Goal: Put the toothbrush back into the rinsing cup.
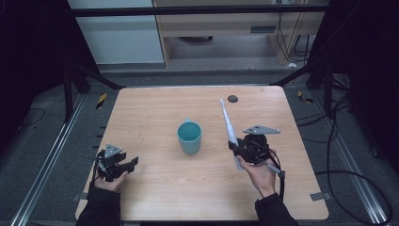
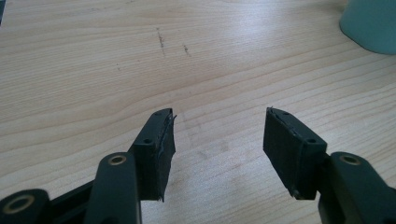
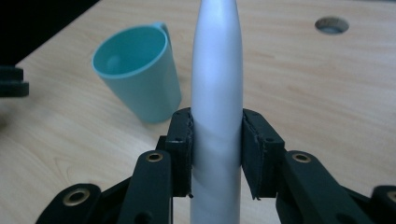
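A teal cup [image 1: 189, 137] stands upright and empty at the middle of the wooden table [image 1: 155, 108]. My right gripper [image 1: 236, 149] is to its right, shut on the thick handle of a white electric toothbrush [image 1: 228, 126] whose thin head points away toward the table's far side. In the right gripper view both pads clamp the white toothbrush [image 3: 216, 93], with the teal cup [image 3: 137, 70] at the left beyond it. My left gripper [image 1: 131, 165] rests low near the table's front left, open and holding nothing. Its pads [image 2: 159, 149] stand wide apart over bare wood, the cup's [image 2: 369, 23] base at the top right.
A round cable hole [image 1: 232, 98] sits near the table's far edge. Black cable trails from the right gripper toward the floor on the right. A metal frame and dark curtains surround the table.
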Demonstrator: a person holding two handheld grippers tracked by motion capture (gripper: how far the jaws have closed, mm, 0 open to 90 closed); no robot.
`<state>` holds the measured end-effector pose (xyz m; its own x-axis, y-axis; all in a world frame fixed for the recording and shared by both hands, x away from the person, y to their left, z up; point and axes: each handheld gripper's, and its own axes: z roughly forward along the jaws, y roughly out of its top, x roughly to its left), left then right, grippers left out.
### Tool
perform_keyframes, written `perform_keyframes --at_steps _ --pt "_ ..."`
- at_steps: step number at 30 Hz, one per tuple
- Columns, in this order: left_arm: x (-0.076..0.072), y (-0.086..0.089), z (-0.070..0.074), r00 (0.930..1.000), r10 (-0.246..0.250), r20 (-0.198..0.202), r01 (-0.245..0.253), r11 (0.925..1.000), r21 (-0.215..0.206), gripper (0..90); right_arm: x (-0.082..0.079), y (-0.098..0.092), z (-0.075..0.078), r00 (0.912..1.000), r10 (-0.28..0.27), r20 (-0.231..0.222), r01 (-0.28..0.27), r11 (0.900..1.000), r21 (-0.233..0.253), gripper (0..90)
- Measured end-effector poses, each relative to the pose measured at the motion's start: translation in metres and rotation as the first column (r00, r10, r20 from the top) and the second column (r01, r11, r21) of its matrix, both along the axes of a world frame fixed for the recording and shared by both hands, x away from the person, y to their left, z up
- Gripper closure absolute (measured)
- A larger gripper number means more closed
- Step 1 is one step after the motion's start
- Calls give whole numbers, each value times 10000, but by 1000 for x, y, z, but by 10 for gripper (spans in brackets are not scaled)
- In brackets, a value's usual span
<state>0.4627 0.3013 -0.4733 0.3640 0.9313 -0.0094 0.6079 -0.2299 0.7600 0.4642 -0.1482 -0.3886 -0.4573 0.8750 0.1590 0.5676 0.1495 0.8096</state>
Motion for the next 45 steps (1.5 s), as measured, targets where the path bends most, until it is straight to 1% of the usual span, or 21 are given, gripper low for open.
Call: perform_keyframes --at_steps 3,6,8,11,12,15,16,17,19,21,23,28,33,37,39,41,44,45 --pt "0 0 0 10000 4 5 -4 10000 -8 427 5 6 4 9992 -60 403 49 9997 257 663" --pt "0 0 0 10000 1 -1 -1 10000 -11 427 8 9 5 9986 -67 523 48 9993 358 664" --pt "0 0 0 10000 0 -1 0 10000 -21 427 11 13 7 9974 -121 706 94 9992 379 663" --pt "0 0 0 10000 5 4 -5 10000 -25 427 15 16 9 9957 -170 909 121 9984 552 663" --pt "0 0 0 10000 4 -1 -4 10000 -24 427 17 18 9 9946 -199 1017 142 9983 564 663" --pt "0 1 0 10000 -13 -21 13 10000 -1 427 20 21 11 9908 -251 1328 143 9965 822 664" --pt "0 1 0 10000 3 1 -3 10000 -26 427 21 24 13 9878 -284 1530 129 9948 1015 663" --pt "0 1 0 10000 3 1 -3 10000 -26 427 21 24 13 9878 -284 1530 129 9948 1015 663" --pt "0 1 0 10000 8 3 -8 10000 -32 427 23 28 15 9843 -304 1741 102 9933 1155 663" --pt "0 1 0 10000 11 4 -11 10000 -44 427 25 34 18 9806 -325 1931 44 9895 1445 663" --pt "0 1 0 10000 7 17 -7 10000 -34 427 26 36 19 9799 -349 1966 42 9880 1542 663" --pt "0 1 0 10000 12 42 -12 10000 -35 427 31 45 21 9725 -527 2269 108 9832 1820 663" --pt "0 1 1 10000 21 53 -21 10000 -41 427 38 54 21 9660 -736 2478 204 9773 2107 663" --pt "0 1 1 9999 54 96 -53 10000 -69 427 47 64 20 9655 -764 2489 213 9759 2171 663" --pt "0 1 1 9999 52 98 -52 10000 -76 427 48 66 19 9656 -757 2488 209 9762 2160 663" --pt "0 2 1 9999 56 119 -55 10000 -77 427 51 71 19 9636 -793 2553 218 9751 2206 663" --pt "0 2 1 9999 55 124 -54 10000 -77 427 55 76 18 9614 -877 2607 260 9725 2312 663" --pt "0 2 1 9999 52 128 -51 10000 -76 427 57 78 18 9610 -910 2613 263 9701 2412 663"
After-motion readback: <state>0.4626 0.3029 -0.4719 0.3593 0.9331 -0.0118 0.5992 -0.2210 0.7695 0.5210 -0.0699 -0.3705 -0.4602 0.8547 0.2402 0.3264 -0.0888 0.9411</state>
